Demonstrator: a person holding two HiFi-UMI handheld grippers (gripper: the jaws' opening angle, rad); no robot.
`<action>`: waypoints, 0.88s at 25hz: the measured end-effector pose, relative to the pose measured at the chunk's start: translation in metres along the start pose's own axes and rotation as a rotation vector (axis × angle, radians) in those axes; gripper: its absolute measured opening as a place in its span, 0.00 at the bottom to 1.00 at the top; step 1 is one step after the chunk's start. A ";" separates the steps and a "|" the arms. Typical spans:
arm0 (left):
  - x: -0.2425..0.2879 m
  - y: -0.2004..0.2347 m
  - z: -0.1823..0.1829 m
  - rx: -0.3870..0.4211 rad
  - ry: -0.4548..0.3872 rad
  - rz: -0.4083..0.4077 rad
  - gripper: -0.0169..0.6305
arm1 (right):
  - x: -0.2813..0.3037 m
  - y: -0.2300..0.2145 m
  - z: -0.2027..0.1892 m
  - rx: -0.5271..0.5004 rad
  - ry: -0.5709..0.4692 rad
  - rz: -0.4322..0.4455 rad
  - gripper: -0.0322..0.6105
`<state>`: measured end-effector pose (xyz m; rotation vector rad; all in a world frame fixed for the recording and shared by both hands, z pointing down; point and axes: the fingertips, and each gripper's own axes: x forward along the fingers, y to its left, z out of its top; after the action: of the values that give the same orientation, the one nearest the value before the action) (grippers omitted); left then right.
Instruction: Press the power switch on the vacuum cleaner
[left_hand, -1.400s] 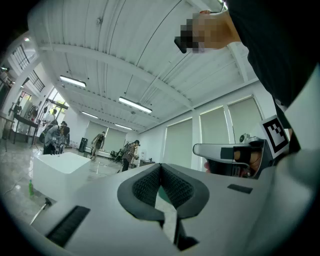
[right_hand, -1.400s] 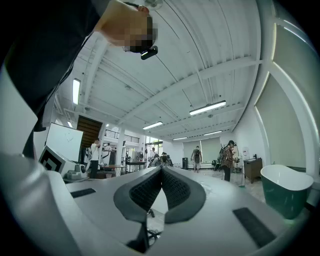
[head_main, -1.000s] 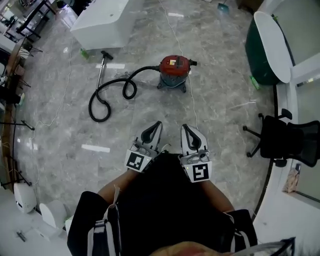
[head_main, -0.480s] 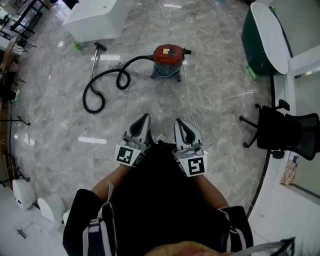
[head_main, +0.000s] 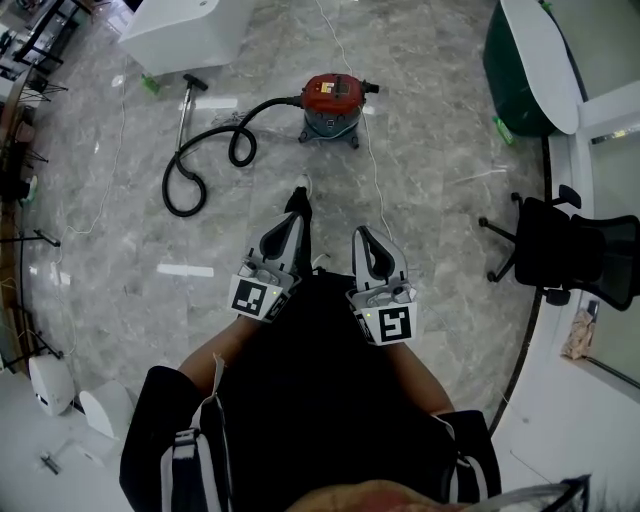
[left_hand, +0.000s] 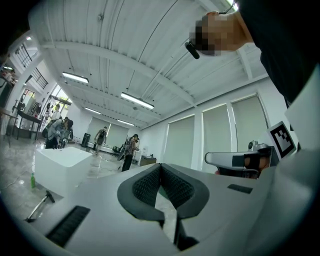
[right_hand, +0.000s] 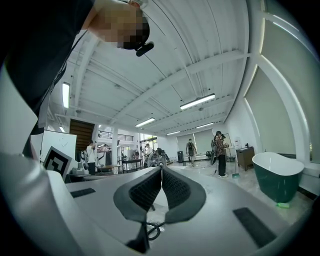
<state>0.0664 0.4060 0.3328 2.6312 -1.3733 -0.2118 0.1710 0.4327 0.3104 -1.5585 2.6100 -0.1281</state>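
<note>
Two sets of fingers (left_hand: 145, 187) together, L gripper (head_main: 290, 226), R gripper (head_main: 367, 244), red vac (head_main: 333, 95), black hose (head_main: 275, 102)

Head view steeply down, vacuum cleaner (head_main: 331, 105) well ahead, gripper views tilted up, sharing ceiling (left_hand: 125, 60)

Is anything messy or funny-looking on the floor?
Only the vacuum cleaner has a messy bit: its black hose sprawls in loose loops across the floor, and the wand lies flat. Nothing looks spilled or broken.
</note>
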 end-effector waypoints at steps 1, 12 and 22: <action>0.002 0.000 -0.002 0.003 0.009 -0.001 0.06 | 0.000 -0.002 0.000 0.004 -0.002 -0.005 0.08; 0.001 0.012 0.000 0.040 0.014 0.021 0.06 | 0.017 -0.010 -0.009 -0.055 -0.001 -0.005 0.08; 0.017 0.022 -0.007 0.013 0.001 0.002 0.06 | 0.031 -0.027 -0.013 -0.024 0.025 -0.029 0.08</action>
<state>0.0596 0.3802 0.3434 2.6398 -1.3823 -0.2016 0.1785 0.3931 0.3250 -1.6134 2.6179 -0.1195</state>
